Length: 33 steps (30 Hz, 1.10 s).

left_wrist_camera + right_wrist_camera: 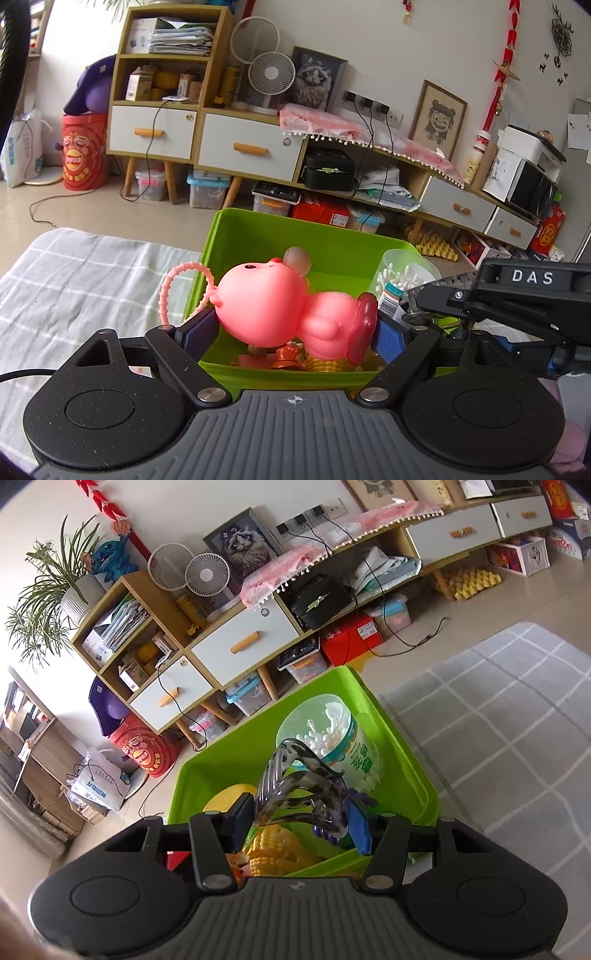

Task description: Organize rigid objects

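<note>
Checked cloth covers the table where a green bin [221,236], already part-filled, waits below left tongs [295,332] clamping a pink mouse toy [273,295] and right tongs [299,819] pinching a hair claw clip [295,786].

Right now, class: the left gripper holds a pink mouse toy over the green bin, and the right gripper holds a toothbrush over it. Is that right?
Not quite. The right gripper holds a mottled hair claw clip, not a toothbrush, as the right wrist view shows. The left gripper does hold the pink mouse toy over the green bin.

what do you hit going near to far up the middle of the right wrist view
toy corn → hair claw clip held in the right gripper → cotton swab tub → far rim of the green bin
</note>
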### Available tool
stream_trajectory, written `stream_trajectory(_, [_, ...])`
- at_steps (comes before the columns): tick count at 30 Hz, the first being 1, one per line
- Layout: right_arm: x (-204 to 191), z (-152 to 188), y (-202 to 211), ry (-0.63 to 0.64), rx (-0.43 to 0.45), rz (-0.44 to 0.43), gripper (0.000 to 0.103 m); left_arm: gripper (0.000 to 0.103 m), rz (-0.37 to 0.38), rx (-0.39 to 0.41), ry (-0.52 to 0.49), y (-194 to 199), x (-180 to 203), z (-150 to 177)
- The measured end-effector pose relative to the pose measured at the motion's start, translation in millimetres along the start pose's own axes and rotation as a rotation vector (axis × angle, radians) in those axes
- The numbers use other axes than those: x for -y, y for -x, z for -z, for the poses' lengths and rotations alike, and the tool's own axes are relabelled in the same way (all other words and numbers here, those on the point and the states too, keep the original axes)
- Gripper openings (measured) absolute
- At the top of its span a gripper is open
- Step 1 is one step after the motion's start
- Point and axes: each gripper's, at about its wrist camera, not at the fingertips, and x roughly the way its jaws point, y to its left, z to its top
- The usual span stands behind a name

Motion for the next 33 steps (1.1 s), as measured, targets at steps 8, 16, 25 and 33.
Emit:
stream_trajectory(8, [-4.8,-4.6,8.5,0.021,0.071,0.007,0.067,0.101,-0.009,0.05,-0.026,4.2,6.4,3.0])
stream_trajectory(16, [-3.4,-7.6,17.4,0.044,0.043,0.006,0.067,0.101,-0.002,-0.004,-0.034,6.0,13.1,1.1])
stream_trajectory(25, [-1.0,-12.6,38.1,-0.031,0.029,-0.017,0.068,0.101,0.036,-0.071,-0.01,19.3,7.5,2.1])
stream_trajectory(33, [-7.3,-4.6,53.7,-0.061,-0.028,0.002,0.068,0.101,0.007,-0.122,-0.062,50.7,0.4,11.1])
